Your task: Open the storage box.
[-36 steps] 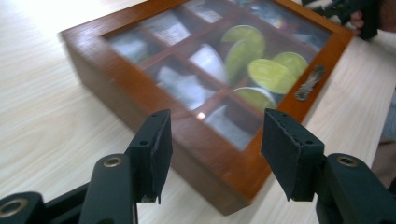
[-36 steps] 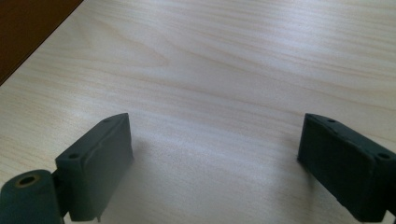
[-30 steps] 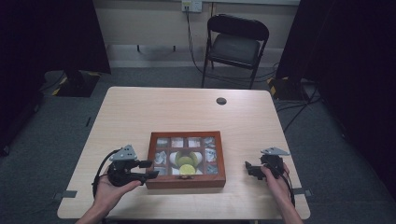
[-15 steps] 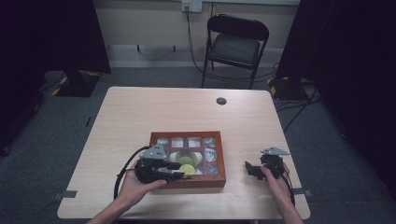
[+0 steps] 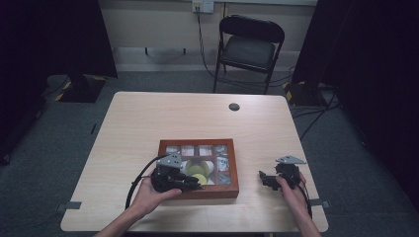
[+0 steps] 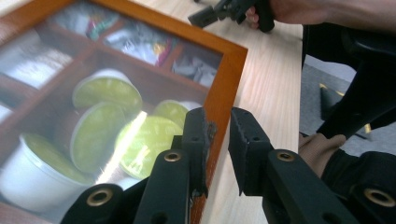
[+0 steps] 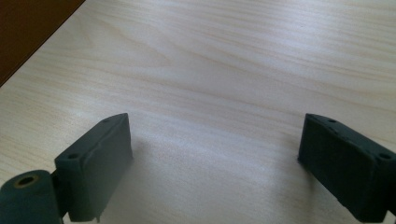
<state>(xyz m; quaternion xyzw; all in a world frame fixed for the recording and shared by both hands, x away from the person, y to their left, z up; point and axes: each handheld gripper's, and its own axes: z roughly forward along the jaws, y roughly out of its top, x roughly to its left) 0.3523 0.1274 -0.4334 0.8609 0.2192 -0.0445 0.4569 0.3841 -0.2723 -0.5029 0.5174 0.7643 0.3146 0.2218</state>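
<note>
A wooden box (image 5: 235,168) with a glass lid sits at the table's front middle; its compartments hold green-lidded cups (image 5: 200,177) and packets. My left gripper (image 5: 194,185) lies at the box's front edge. In the left gripper view its jaws have just been closing and my left gripper (image 6: 217,135) straddles the wooden frame (image 6: 223,93), one jaw over the glass, one outside, pressing on the rim. Green-lidded cups (image 6: 107,91) show under the glass. My right gripper (image 5: 262,177) rests on the table to the right of the box; my right gripper (image 7: 215,158) is open over bare wood.
A small black round disc (image 5: 234,106) sits near the table's far edge. A black folding chair (image 5: 249,49) stands behind the table. The box's dark corner (image 7: 28,32) lies up and left of the right jaws. Light wood tabletop (image 5: 148,123) stretches behind the box.
My left hand has moved right from beside the box to its front edge, and its jaws have narrowed around the frame. The right hand has stayed put.
</note>
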